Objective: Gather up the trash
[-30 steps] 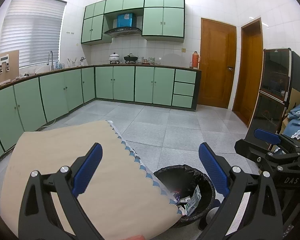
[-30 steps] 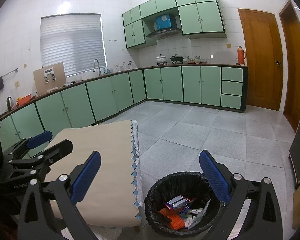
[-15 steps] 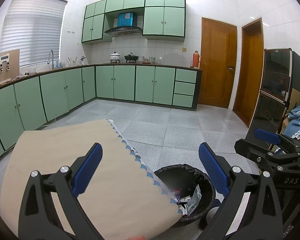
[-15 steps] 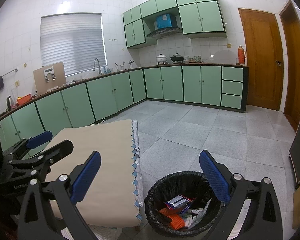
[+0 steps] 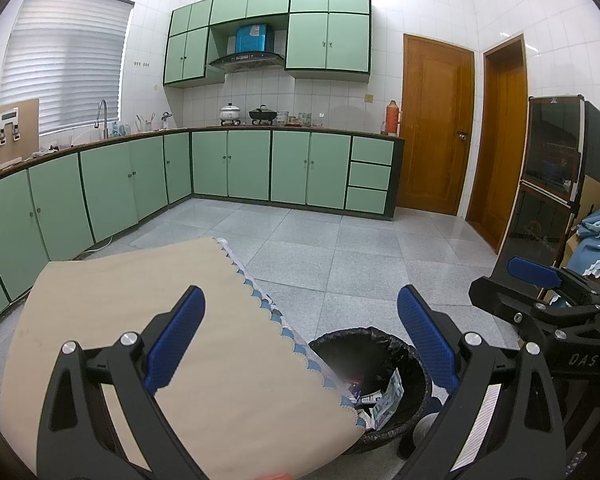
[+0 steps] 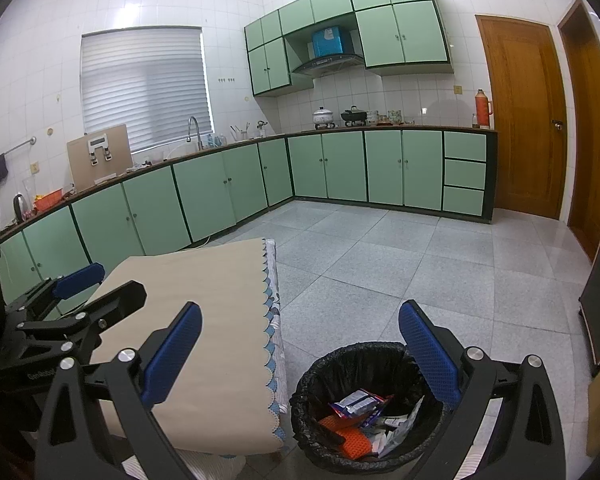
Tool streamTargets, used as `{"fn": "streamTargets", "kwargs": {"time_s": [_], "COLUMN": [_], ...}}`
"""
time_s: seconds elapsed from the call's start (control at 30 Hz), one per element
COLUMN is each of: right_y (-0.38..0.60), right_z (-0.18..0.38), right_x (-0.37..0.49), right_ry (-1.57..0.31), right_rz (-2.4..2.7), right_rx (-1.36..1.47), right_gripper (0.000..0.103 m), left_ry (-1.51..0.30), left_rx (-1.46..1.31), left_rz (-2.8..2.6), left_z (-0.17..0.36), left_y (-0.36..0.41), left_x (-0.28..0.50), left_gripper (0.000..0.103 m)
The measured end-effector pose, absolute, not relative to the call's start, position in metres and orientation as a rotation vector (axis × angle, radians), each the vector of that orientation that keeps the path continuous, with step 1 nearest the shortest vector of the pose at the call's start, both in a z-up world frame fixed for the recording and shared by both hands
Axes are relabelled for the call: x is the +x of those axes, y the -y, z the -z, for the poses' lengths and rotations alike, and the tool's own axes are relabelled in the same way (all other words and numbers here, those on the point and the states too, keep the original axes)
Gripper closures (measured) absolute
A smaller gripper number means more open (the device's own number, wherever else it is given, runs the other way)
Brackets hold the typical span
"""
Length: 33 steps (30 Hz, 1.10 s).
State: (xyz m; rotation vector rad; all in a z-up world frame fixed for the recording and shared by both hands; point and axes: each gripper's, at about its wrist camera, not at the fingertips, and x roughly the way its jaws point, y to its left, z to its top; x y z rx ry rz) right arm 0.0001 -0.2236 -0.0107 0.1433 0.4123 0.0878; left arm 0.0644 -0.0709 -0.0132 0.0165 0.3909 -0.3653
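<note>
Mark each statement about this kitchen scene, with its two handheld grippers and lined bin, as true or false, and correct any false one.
1. The round bin lined with a black plastic bag stands on the grey tiled floor. True.
2. The bin is empty. False: wrappers and an orange mesh-like piece lie inside.
3. The left gripper is shut on a wrapper. False: its jaws stand wide open, holding nothing.
4. The right gripper is open, its view looking down into the bin. True.
5. The beige cloth-covered table has a blue scalloped edge. True.
</note>
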Motion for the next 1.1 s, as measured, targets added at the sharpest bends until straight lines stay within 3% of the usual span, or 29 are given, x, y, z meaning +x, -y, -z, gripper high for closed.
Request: {"fn": "streamTargets", "kwargs": {"time_s": [1.1], "right_y": [0.215], "right_z": [0.022], "right_x": [0.004], "right_ry": [-0.427], "right_rz": [-0.084], "right_rx": [0.15], "right_gripper": [0.006], "left_ry": [-0.404], "left_rx": [0.022], "left_rz": [0.365], "left_z": [0.016], "left_y": [0.071], "left_x": [0.066], "left_gripper": [0.009]}}
